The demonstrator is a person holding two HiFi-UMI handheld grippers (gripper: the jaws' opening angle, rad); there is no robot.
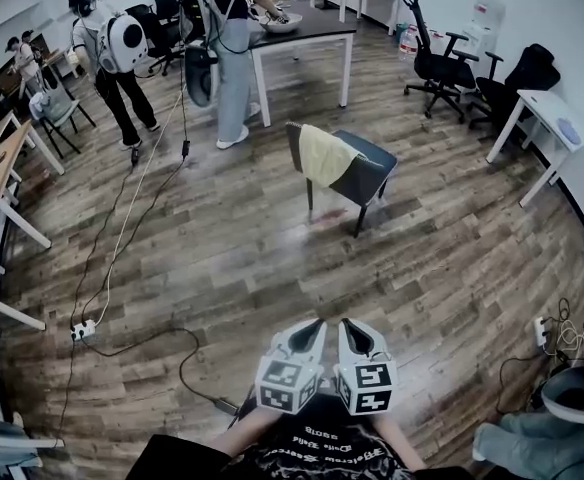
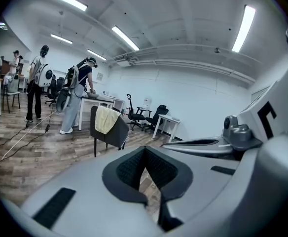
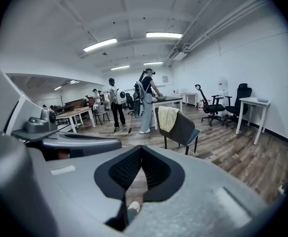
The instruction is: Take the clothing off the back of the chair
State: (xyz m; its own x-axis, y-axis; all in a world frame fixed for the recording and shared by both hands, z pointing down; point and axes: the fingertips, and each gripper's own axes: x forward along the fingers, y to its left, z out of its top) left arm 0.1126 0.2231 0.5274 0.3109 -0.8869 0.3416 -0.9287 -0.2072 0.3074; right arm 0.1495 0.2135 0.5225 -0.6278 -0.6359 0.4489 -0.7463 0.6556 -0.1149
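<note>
A dark chair (image 1: 357, 173) stands alone on the wooden floor in the middle of the room. A pale yellow piece of clothing (image 1: 324, 153) hangs over its backrest. The chair (image 2: 110, 131) and the clothing (image 2: 104, 118) also show in the left gripper view, and the chair (image 3: 183, 127) and clothing (image 3: 167, 117) in the right gripper view. My left gripper (image 1: 315, 326) and right gripper (image 1: 348, 326) are held side by side close to my body. Both point toward the chair from well short of it. The left gripper (image 2: 144, 157) and the right gripper (image 3: 141, 154) are shut, with nothing between the jaws.
Two people (image 1: 227, 48) with backpack gear stand beyond the chair by a dark-topped table (image 1: 307, 30). Cables (image 1: 122, 228) and a power strip (image 1: 82, 331) lie on the floor at left. Office chairs (image 1: 434, 58) and a white desk (image 1: 544, 118) stand at right.
</note>
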